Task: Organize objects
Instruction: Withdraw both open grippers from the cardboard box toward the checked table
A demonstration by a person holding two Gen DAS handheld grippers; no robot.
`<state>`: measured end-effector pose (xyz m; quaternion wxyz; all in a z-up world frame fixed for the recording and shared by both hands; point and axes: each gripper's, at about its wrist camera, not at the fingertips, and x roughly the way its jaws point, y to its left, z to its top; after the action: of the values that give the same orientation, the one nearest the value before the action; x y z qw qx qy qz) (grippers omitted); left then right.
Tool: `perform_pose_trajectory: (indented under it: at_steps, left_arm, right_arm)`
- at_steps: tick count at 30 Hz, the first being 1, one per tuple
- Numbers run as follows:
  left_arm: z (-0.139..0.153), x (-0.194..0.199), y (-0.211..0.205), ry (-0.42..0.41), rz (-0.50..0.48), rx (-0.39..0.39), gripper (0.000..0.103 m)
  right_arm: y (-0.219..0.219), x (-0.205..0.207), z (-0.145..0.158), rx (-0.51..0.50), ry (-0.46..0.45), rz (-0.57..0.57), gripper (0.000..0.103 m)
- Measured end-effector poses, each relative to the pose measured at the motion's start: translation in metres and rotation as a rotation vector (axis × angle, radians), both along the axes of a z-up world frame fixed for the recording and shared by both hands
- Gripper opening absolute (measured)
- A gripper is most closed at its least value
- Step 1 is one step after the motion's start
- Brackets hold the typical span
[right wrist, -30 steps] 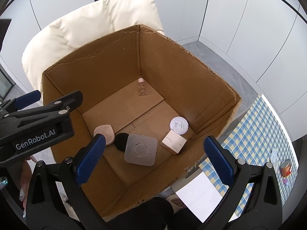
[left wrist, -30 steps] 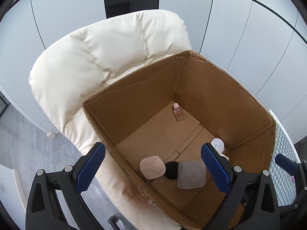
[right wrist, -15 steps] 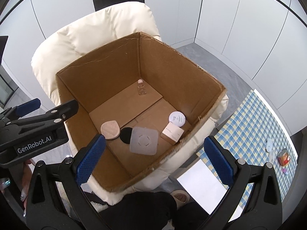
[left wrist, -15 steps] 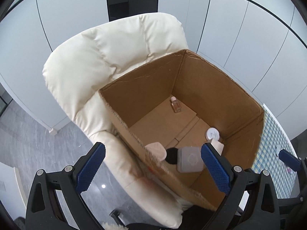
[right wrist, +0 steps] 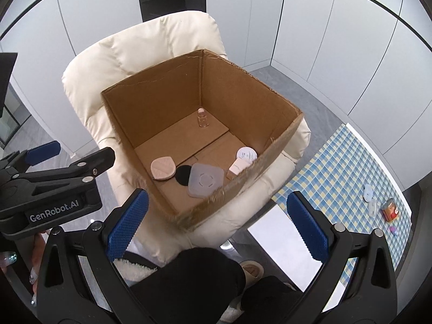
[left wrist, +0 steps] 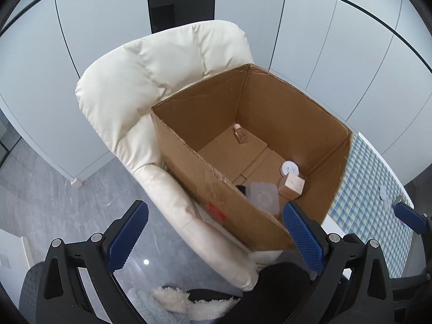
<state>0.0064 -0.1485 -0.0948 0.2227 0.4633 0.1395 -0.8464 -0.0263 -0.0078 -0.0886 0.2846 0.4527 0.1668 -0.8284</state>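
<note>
Cardboard box [right wrist: 167, 189] on cream chair [right wrist: 113, 62], holding pink puff [right wrist: 162, 168], grey lidded case [right wrist: 206, 179], white jar [right wrist: 246, 155]. Left gripper [left wrist: 214, 237] and right gripper [right wrist: 213, 225] both wide apart, empty, above it. Probably between items; next, fetching small pieces from checkered table [right wrist: 337, 178] at right.

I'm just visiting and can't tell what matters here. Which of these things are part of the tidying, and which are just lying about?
Part of the job:
- cardboard box
- small bottle
- pink puff
- grey square case
- white round jar
- items on the checked cloth

Just there:
- cream chair
- white wall panels
</note>
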Motion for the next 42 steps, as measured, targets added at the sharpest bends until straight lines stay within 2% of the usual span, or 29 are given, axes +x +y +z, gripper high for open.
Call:
perform_pose_trajectory:
  at_steps: [15, 23, 27, 34, 42]
  left_arm:
    - [0.005, 0.033, 0.032, 0.002, -0.067, 0.022, 0.1]
    - [0.001, 0.045, 0.049, -0.024, -0.113, 0.043, 0.1]
    - [-0.001, 0.046, 0.059, -0.043, -0.138, 0.03, 0.1]
    - [-0.003, 0.044, 0.068, -0.045, -0.156, 0.034, 0.1]
    - [-0.009, 0.037, 0.079, -0.061, -0.188, 0.032, 0.1]
  right_arm:
    - [0.045, 0.058, 0.003, -0.003, -0.02, -0.041, 0.103]
    - [0.069, 0.075, 0.006, -0.019, -0.03, -0.087, 0.103]
    - [0.08, 0.083, 0.004, -0.032, -0.057, -0.104, 0.103]
    - [0.093, 0.087, 0.0, -0.015, -0.06, -0.14, 0.103]
    - [0.106, 0.078, 0.0, -0.042, -0.07, -0.219, 0.103]
